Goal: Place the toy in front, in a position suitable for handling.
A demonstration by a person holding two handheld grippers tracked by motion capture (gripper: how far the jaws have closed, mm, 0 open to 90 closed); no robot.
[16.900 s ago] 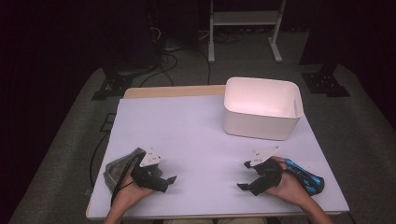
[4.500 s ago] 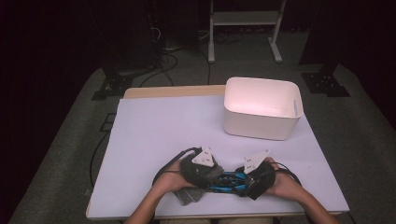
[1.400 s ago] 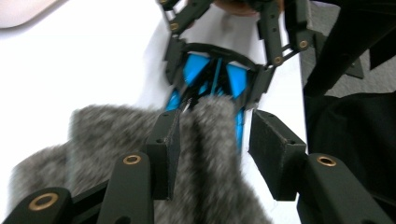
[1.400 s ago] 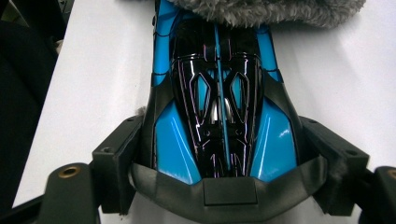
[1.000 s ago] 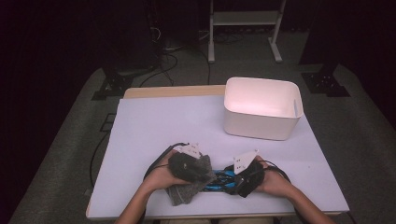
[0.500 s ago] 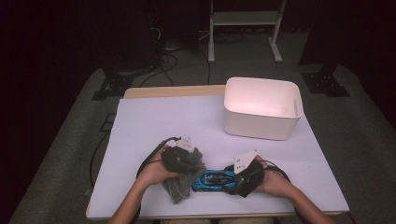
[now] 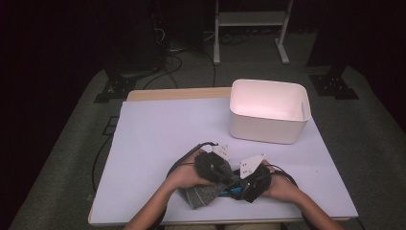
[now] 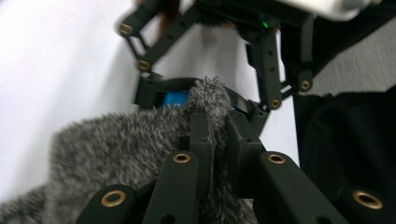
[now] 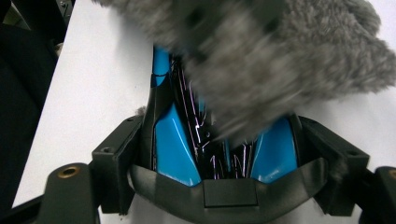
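Grey fuzzy cloth (image 7: 203, 194), one piece, lay at the near edge of the surface (image 7: 158, 139), partly under my left hand (image 7: 184, 175) and bunched toward the middle between both hands. My left tool (image 8: 210, 126) was clamped shut on an edge of that cloth: in the left gripper view its two black jaws met on a tuft of the grey pile, and the rest of the fabric spilled down and to the left below them. Those jaws had just finished closing on it.

Blue-and-black brush (image 9: 180, 140), one piece, sat in my right tool (image 9: 224, 154), whose jaws stood wide and pressed against its blue sides; dark bristles showed between the blue parts in the right gripper view. The cloth hung blurred across the top of that view, touching the brush. From above, a strip of the blue item (image 7: 230, 192) showed just beside the cloth, between the two tools.

White bin (image 7: 268, 112), one piece, stood upright at the far right of the surface, well apart from the hands. My right hand (image 7: 282, 187) rested near the front edge.
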